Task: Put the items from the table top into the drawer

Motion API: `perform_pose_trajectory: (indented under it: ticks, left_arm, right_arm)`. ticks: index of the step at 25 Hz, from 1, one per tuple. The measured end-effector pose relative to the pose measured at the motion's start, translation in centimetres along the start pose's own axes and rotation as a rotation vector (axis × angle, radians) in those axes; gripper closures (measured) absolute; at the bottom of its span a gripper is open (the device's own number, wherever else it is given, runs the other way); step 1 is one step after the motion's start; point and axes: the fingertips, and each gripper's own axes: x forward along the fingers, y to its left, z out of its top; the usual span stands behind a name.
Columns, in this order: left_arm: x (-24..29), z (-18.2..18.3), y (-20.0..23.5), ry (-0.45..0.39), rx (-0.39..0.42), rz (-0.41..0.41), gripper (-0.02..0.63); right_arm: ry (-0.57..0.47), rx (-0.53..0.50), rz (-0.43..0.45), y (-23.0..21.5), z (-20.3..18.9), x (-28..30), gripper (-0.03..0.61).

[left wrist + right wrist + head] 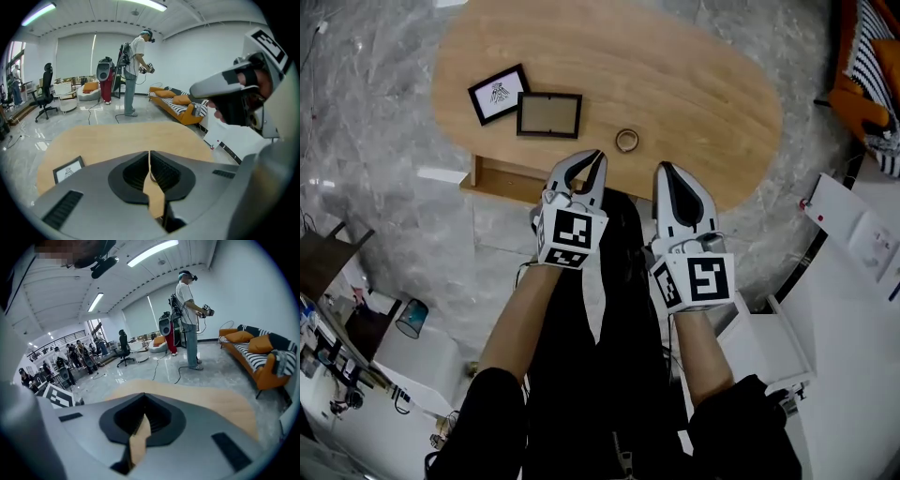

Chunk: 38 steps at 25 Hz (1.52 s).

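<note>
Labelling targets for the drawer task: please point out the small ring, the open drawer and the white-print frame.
small ring (pixel 619 142): head view, left rim.
open drawer (pixel 499 175): head view, bare wooden inside.
white-print frame (pixel 498 94): head view, middle of the print.

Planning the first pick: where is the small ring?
Head view: the small ring lies on the table, right of the brown frame, beyond the left gripper.

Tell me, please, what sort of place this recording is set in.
Likely a big open lab or studio staged partly as a lounge: an oval wooden table and orange sofa, an office chair, and another person wearing recording gear.
</note>
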Motion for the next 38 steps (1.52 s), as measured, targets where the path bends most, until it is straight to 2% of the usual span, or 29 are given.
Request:
perform_pose_trajectory:
  ticks: [5, 8, 12, 16, 33, 38]
  left_arm:
    - [3.7, -3.6, 0.2, 0.053, -0.036, -0.032, 0.592]
    - [5.6, -5.2, 0.4, 0.075, -0.030, -0.024, 0.589]
    - [8.8, -7.4, 0.0, 0.128, -0.032, -0.044, 0.525]
    - [11.0, -8.8, -0.1, 0.159, -0.033, -0.039, 0.506]
    - [14.7, -12.0, -1.0, 0.273, -0.047, -0.059, 0.505]
    - [14.7, -11.9, -1.3, 0.269, -0.026, -0.077, 0.547]
  right_arm:
    - [0.017, 0.024, -0.014, -0.8, -3.5, 0.8, 0.569]
    - [0.028, 0.043, -0.029, -1.7, -5.2, 1.2, 0.569]
    - [0.047, 0.049, -0.039, -2.8, -7.4, 1.5, 0.569]
    - [0.065, 0.062, -0.046, -3.4, -9.1, 1.5, 0.569]
    - [0.098, 0.093, -0.081, -5.1, -10.7, 0.6, 0.569]
    - [0.107, 0.095, -0.067, -4.4, -11.0, 0.8, 0.569]
